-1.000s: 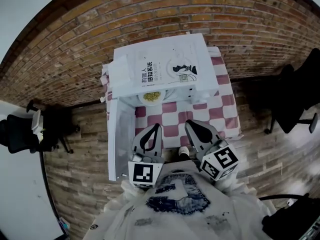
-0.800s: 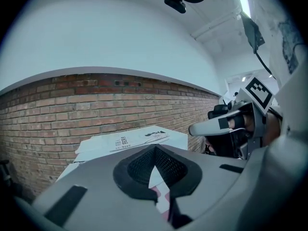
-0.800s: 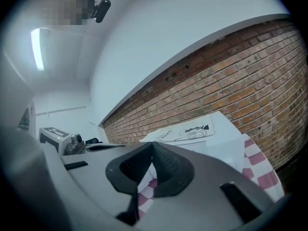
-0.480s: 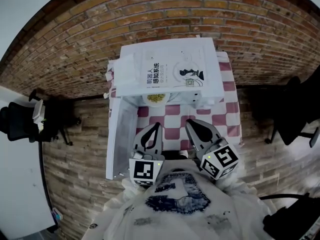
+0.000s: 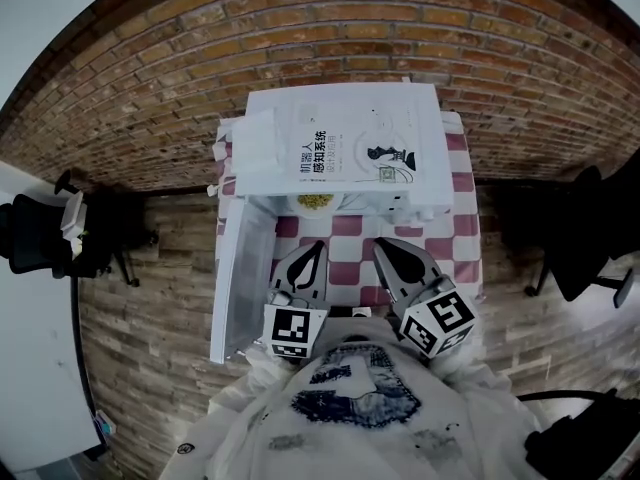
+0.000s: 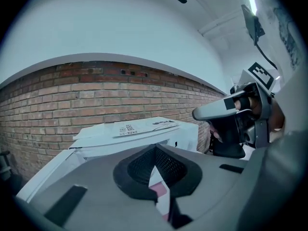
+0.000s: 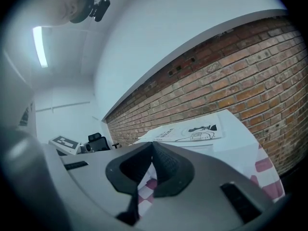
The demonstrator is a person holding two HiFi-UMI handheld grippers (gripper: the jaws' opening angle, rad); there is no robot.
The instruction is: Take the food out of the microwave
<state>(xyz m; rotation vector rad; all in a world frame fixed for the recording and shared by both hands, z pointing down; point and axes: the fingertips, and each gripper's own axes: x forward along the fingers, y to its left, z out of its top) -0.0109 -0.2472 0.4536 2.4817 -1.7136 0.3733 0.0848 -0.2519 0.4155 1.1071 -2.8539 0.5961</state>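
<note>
The white microwave (image 5: 340,153) stands on a red-and-white checked tablecloth (image 5: 462,230), its door (image 5: 240,278) swung open to the left. Inside the opening, a plate of yellowish food (image 5: 315,201) shows just under the top's front edge. My left gripper (image 5: 312,248) and right gripper (image 5: 384,246) hover side by side in front of the opening, both shut and empty, short of the plate. In the left gripper view the shut jaws point at the microwave (image 6: 139,131), with the right gripper (image 6: 226,110) alongside. The right gripper view shows the microwave's printed top (image 7: 192,131).
A brick wall (image 5: 330,38) runs behind the table. Black office chairs stand at the left (image 5: 60,253) and right (image 5: 585,233) on the wood-pattern floor. The open door blocks the table's left side.
The view has shifted, so the microwave sits a little right and lower in the picture and less of the plate shows. Both grippers stay shut in front of the opening.
</note>
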